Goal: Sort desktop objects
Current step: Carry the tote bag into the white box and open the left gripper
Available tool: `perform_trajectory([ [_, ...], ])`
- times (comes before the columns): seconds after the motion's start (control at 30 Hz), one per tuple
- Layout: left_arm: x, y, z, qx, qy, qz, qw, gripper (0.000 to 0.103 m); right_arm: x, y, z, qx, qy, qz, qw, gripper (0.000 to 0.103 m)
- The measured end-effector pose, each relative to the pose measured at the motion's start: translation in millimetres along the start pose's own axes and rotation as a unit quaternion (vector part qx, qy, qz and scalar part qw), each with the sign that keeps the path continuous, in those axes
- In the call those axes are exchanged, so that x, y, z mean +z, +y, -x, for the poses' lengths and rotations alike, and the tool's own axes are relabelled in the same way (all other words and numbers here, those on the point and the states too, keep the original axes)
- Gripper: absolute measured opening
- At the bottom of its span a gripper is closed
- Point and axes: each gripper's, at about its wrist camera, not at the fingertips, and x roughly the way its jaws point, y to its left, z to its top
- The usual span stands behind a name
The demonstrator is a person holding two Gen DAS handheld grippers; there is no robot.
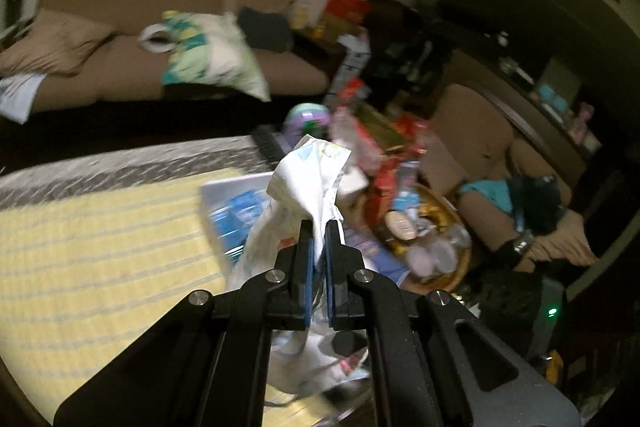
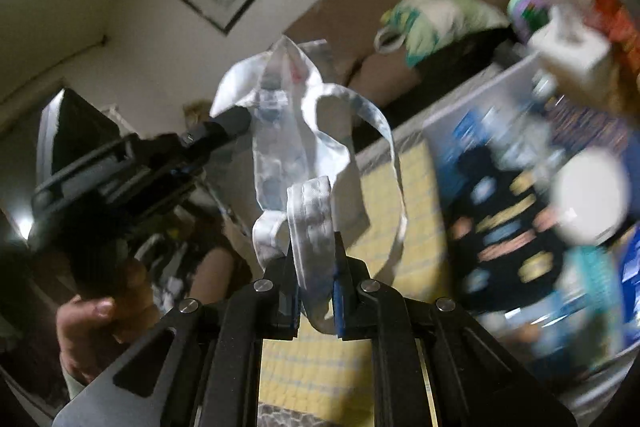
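Yellow mat [image 1: 100,227] covers the desk below. Each hand-held gripper, left [image 1: 319,227] and right [image 2: 314,247], is clamped on the white plastic bag [image 2: 288,115], lifted above the clutter.

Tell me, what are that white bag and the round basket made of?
The white bag looks like thin plastic film: glossy, half see-through, crumpled, with limp looped handles pinched in both claws, left and right. The basket seems woven wicker or bamboo, judging by its tan, matte rim, though blur leaves that uncertain.
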Motion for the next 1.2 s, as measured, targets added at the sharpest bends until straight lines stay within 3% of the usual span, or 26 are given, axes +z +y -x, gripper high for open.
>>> perform_trajectory([
  [0.2,33,-59,-76,-0.056,0.018,-0.014,0.9982,0.005,60,-40,56,-0.065,-0.043,0.012,0.997,0.011],
  [0.33,50,-63,-127,-0.070,0.031,-0.007,0.9970,0.005,86,-81,65,-0.099,-0.046,0.004,0.994,0.011],
  [0.47,59,-36,-184,-0.068,0.043,0.020,0.9966,0.005,104,-120,47,-0.119,-0.035,-0.010,0.992,0.011],
  [0.63,51,15,-249,-0.033,0.076,0.050,0.9953,0.005,115,-169,-4,-0.152,0.009,-0.022,0.988,0.011],
  [0.9,23,47,-307,0.078,0.154,0.002,0.9851,0.006,116,-221,-56,-0.221,0.089,-0.032,0.971,0.011],
  [1.0,17,47,-315,0.108,0.164,-0.015,0.9804,0.013,108,-226,-65,-0.229,0.110,-0.032,0.967,0.012],
  [1.1,13,41,-320,0.112,0.173,-0.031,0.9780,0.020,102,-225,-65,-0.244,0.119,-0.025,0.962,0.012],
  [1.17,15,35,-320,0.110,0.180,-0.037,0.9768,0.036,102,-223,-64,-0.252,0.125,-0.023,0.959,0.012],
  [1.2,17,31,-316,0.104,0.176,-0.035,0.9782,0.053,102,-221,-61,-0.255,0.125,-0.019,0.959,0.012],
])
